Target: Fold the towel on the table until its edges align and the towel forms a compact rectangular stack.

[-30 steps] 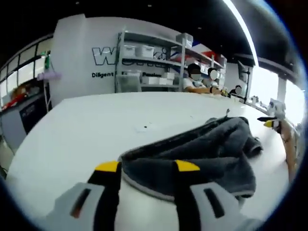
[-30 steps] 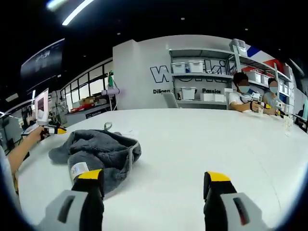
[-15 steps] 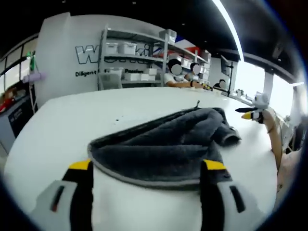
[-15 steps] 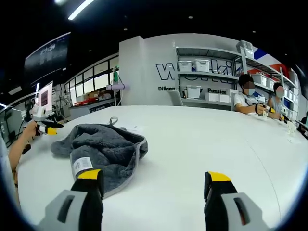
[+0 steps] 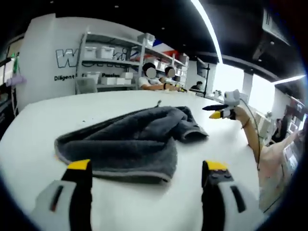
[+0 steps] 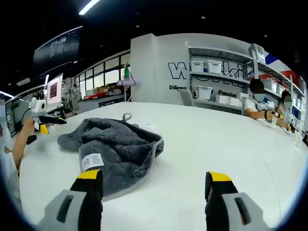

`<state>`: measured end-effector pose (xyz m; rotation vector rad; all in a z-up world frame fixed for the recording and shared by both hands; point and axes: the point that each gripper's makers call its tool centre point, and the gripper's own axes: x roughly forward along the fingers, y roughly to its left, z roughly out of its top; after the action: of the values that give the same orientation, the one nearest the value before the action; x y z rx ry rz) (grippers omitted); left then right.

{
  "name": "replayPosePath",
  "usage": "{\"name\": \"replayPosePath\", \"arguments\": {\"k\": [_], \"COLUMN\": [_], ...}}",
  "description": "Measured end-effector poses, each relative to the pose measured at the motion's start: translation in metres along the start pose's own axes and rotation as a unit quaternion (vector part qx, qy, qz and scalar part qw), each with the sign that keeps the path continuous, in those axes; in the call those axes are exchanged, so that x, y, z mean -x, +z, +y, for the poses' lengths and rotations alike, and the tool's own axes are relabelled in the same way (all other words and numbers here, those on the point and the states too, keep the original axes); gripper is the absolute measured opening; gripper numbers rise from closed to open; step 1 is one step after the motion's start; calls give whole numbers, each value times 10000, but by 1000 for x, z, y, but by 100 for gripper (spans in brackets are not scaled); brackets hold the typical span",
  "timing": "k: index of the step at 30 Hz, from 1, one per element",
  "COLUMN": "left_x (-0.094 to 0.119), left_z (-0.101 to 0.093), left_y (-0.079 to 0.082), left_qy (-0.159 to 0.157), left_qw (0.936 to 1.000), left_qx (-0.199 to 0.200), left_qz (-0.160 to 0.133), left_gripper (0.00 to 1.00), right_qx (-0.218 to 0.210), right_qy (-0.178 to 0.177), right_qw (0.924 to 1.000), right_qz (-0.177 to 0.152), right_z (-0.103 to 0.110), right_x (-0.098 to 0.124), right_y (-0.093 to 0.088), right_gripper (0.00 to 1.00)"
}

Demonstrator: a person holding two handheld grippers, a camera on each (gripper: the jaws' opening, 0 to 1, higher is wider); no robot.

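A dark grey towel (image 5: pixel 125 139) lies crumpled on the white table (image 5: pixel 96 103). Its pale-trimmed edge is just beyond my left gripper (image 5: pixel 147 166), which is open and holds nothing. In the right gripper view the same towel (image 6: pixel 120 147) sits left of centre, with a white label (image 6: pixel 91 160) and a hanging loop at its far side. My right gripper (image 6: pixel 154 175) is open over bare table (image 6: pixel 216 139), its left jaw close to the towel's near edge. Each gripper also shows in the other's view, hand-held: the right gripper (image 5: pixel 221 113) and the left gripper (image 6: pixel 43 122).
Shelves with white bins (image 6: pixel 207 82) stand against a lettered wall behind the table. People (image 5: pixel 156 83) sit at the table's far end. The table edge curves close on the person's side, where an arm (image 5: pixel 252 134) reaches in. Wide bare tabletop stretches right of the towel in the right gripper view.
My left gripper's jaws have spread wider and drawn back, so the towel now lies beyond them and not between them. The right gripper view has swung slightly towards the towel.
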<state>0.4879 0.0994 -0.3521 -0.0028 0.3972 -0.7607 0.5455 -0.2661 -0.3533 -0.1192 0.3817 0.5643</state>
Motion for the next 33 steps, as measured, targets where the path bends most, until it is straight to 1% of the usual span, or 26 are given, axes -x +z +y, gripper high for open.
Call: {"name": "replayPosePath", "arguments": {"k": [1, 3, 5, 6, 8, 9, 10, 11, 12, 13, 14, 15, 16, 17, 18, 19, 22, 24, 25, 27, 29, 33], "left_x": [0, 0, 4, 5, 11, 14, 17, 19, 20, 20, 19, 19, 19, 19, 19, 18, 14, 12, 10, 8, 6, 5], "left_z": [-2, -1, 5, 5, 7, 3, 2, 2, 4, 7, 4, 2, 0, -3, -4, -9, -16, -21, -24, -30, -36, -40], "left_y": [-2, -7, -15, -15, -14, -10, -9, -9, -7, -6, -8, -8, -8, -8, -7, -7, -9, -11, -12, -14, -15, -18], "left_qy": [-66, -70, 20, 22, 0, -122, -159, -143, -99, -41, -14, -32, -50, -89, -100, -143, -230, -315, -353, -466, -566, -599], "left_qw": [10000, 10000, 9999, 9999, 10000, 9997, 9996, 9997, 9997, 9998, 9999, 9999, 9999, 9999, 9999, 9998, 9996, 9994, 9993, 9988, 9982, 9978], "left_qx": [31, 55, -46, -61, 41, 198, 184, 165, 134, 97, 27, 5, -18, -25, -28, -67, -139, -152, -156, -164, -178, -258], "left_qz": [-33, -26, 147, 139, 66, -93, -142, -130, -160, -155, -119, -113, -107, -103, -106, -109, -74, -25, -3, 49, 71, 133], "left_gripper": [99, 99, 99, 99, 99, 99, 99, 99, 99, 99, 99, 99, 99, 99, 99, 99, 99, 99, 99, 99, 99, 99], "right_qx": [39, 133, 225, 261, 385, 441, 514, 557, 673, 718, 755, 785, 992, 1113, 1162, 1377, 1675, 1829, 1955, 2016, 2120, 2209], "right_qy": [9, 12, 30, 47, 157, 219, 297, 352, 536, 632, 698, 733, 895, 945, 969, 1089, 1346, 1420, 1469, 1492, 1540, 1585], "right_qw": [10000, 9999, 9997, 9996, 9991, 9988, 9982, 9978, 9962, 9953, 9945, 9941, 9909, 9892, 9884, 9844, 9765, 9728, 9696, 9680, 9650, 9622], "right_qz": [35, 98, 130, 125, 44, 5, -31, -56, -130, -161, -178, -172, -156, -152, -143, -137, -145, -106, -85, -36, 19, 156], "right_z": [1, 4, 10, 12, 17, 21, 27, 31, 43, 50, 55, 57, 72, 80, 82, 97, 124, 137, 143, 148, 153, 159], "right_x": [0, -1, 0, 1, 5, 5, 6, 6, 7, 6, 6, 6, 5, 4, 3, 1, -3, -8, -10, -16, -22, -32], "right_y": [-1, -2, -1, 0, 6, 9, 12, 14, 19, 21, 22, 22, 22, 22, 22, 23, 21, 19, 17, 12, 7, -3], "right_gripper": [92, 92, 92, 92, 93, 93, 93, 93, 93, 93, 93, 91, 90, 88, 85, 84, 78, 74, 73, 68, 60, 54]}}
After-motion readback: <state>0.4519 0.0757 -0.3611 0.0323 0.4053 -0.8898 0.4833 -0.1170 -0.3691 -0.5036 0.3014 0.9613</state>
